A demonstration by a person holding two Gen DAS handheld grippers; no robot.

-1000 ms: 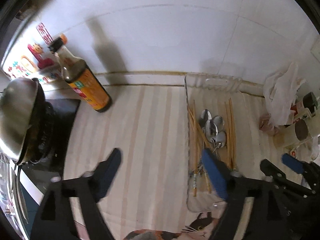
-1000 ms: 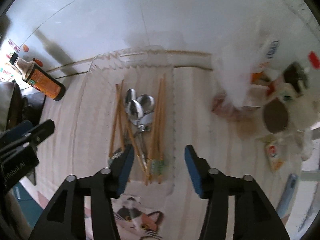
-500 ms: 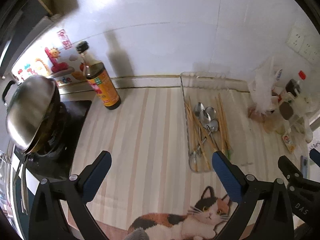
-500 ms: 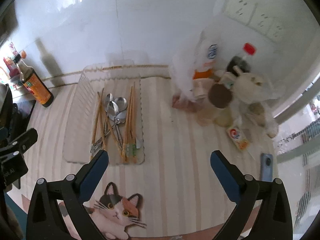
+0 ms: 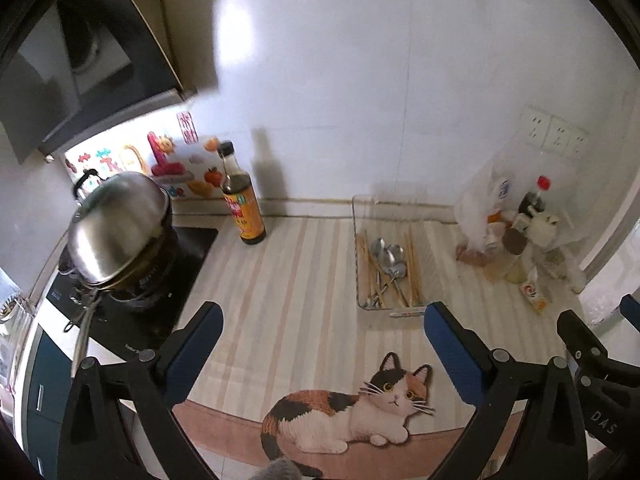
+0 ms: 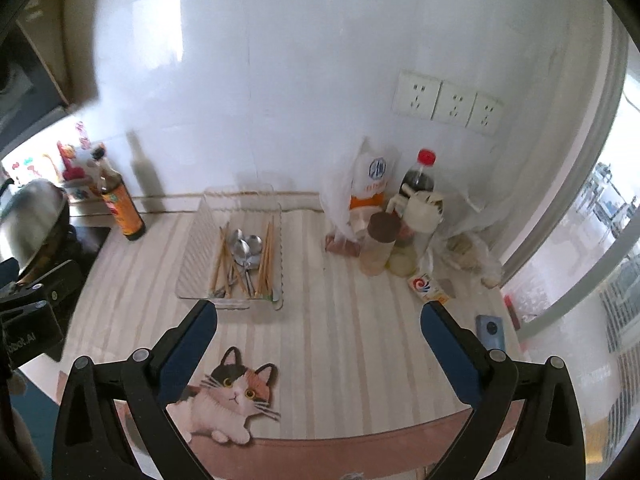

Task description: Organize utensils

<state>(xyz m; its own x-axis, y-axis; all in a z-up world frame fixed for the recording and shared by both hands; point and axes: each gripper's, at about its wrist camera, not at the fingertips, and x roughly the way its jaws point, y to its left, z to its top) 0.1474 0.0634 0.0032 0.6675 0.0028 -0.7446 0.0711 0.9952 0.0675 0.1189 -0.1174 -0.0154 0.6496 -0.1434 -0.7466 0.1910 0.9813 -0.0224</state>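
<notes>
The chopsticks (image 6: pixel 266 258) and spoons (image 6: pixel 245 249) are lying together in the clear tray (image 6: pixel 192 276), chopsticks in two bundles along the sides and spoon bowls clustered between them, all ahead of and below the right gripper (image 6: pixel 318 344), a little toward its left finger. Nothing is sitting between that gripper's blue pads, which are now standing spread as wide as they go, where a second ago they were narrower and hovering right over the tray's near end. The left gripper (image 5: pixel 320 340) is likewise gaping and carrying nothing, with the tray off beyond its right finger. Both have been pulling up and back from the counter, so the tray is looking smaller and the cat-print mat (image 5: pixel 352 408) is now showing beneath them. I'd judge the sorting is finished and the hands are retreating. Farther out, a soy sauce bottle (image 5: pixel 242 208) is standing well to the left of the left gripper's line, beside a lidded pot (image 5: pixel 116 232) on the stove, and a clutter of bottles and bags (image 6: pixel 404 216) is crowding the right corner.
</notes>
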